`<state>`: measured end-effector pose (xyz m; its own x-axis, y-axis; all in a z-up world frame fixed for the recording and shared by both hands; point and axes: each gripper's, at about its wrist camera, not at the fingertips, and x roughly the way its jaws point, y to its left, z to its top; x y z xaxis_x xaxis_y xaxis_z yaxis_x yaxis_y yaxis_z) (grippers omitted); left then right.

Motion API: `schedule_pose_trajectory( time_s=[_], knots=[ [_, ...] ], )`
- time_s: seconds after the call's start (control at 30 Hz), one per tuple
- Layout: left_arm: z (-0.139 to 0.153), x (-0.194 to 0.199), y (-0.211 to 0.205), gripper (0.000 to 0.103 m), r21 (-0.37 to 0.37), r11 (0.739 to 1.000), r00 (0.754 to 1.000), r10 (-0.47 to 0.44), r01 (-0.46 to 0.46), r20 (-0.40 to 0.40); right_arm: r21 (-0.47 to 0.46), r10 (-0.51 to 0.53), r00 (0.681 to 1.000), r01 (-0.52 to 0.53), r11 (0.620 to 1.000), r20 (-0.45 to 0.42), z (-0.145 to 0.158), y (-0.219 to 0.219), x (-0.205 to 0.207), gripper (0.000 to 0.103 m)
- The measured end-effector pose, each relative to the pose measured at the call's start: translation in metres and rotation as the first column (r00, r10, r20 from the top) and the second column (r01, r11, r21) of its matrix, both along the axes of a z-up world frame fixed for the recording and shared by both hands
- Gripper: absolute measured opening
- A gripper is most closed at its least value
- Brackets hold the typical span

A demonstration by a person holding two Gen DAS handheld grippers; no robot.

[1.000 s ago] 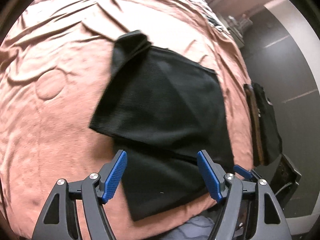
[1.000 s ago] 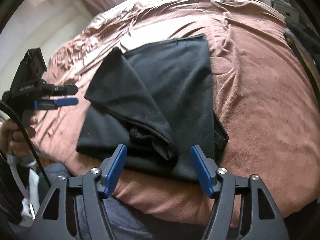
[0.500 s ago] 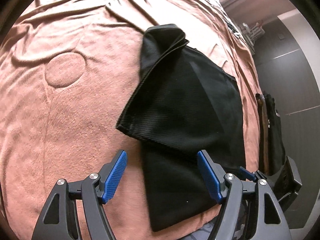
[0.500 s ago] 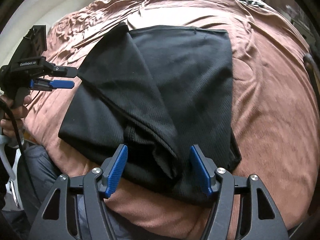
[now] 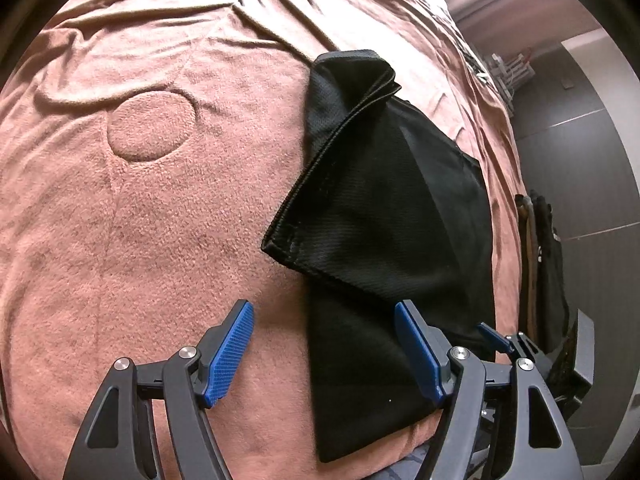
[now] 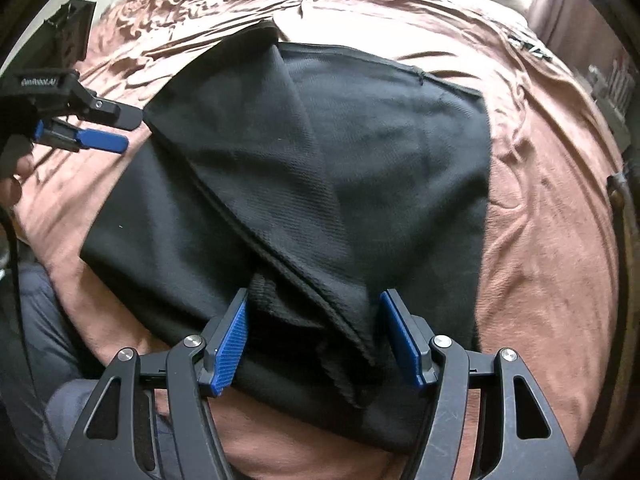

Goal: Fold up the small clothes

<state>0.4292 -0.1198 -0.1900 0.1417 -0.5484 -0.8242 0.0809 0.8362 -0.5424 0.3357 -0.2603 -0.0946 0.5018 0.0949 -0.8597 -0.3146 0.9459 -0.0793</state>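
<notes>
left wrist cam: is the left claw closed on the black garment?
No. The left claw is open above the bedspread, only one finger over the black garment.

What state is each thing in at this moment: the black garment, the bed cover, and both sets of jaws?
Black garment: partly folded, one flap laid diagonally over the rest, flat on the bed.
Brown bed cover: spread out, wrinkled.
Left gripper: jaws open, empty, over the garment's edge.
Right gripper: jaws open, straddling a bunched fold, not pressing it.

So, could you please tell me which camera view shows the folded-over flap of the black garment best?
The left wrist view: the black garment's flap lies fully visible with its hemmed edge sharp. The right wrist view shows the flap larger, but its near end runs in between the fingers.
</notes>
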Motion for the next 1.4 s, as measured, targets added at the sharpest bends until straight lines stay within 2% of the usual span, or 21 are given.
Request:
schedule_pose_trajectory(
  time_s=[0.23,0.33,0.5,0.6,0.67,0.83,1.07,1.4],
  knots=[
    [0.004,0.005,-0.007,0.074,-0.021,1.0,1.0,0.015,-0.015,0.023,0.014,-0.055,0.998,0.055,0.998,0.021,0.005,-0.013,-0.006,0.024],
    [0.003,0.012,-0.013,0.074,-0.009,1.0,1.0,0.006,-0.006,0.031,0.063,-0.076,0.997,0.074,0.995,0.016,0.007,-0.02,-0.008,0.016],
    [-0.003,0.022,-0.017,0.071,-0.012,1.0,1.0,0.013,-0.012,0.026,0.185,-0.119,0.993,0.117,0.976,-0.005,0.012,-0.039,-0.011,0.011],
    [-0.008,0.026,-0.017,0.05,-0.009,1.0,1.0,0.026,-0.026,0.016,0.237,-0.133,0.991,0.135,0.962,-0.022,0.014,-0.049,-0.014,0.01],
    [-0.01,0.027,-0.015,0.022,-0.009,0.999,0.999,0.033,-0.033,0.006,0.27,-0.144,0.989,0.147,0.952,-0.03,0.016,-0.056,-0.016,0.009],
    [0.008,0.021,-0.014,0.007,0.008,1.0,0.999,0.014,-0.014,0.042,0.328,-0.151,0.988,0.157,0.932,-0.042,0.02,-0.07,-0.021,0.009],
    [0.063,0.022,-0.04,0.006,-0.037,0.996,0.986,-0.07,0.076,0.152,0.399,-0.167,0.985,0.168,0.902,-0.039,0.024,-0.088,-0.028,0.009],
    [0.096,0.053,-0.085,0.006,-0.108,0.989,0.979,-0.08,0.102,0.188,0.451,-0.203,0.977,0.21,0.868,-0.065,0.019,-0.112,-0.047,0.008]
  ],
)
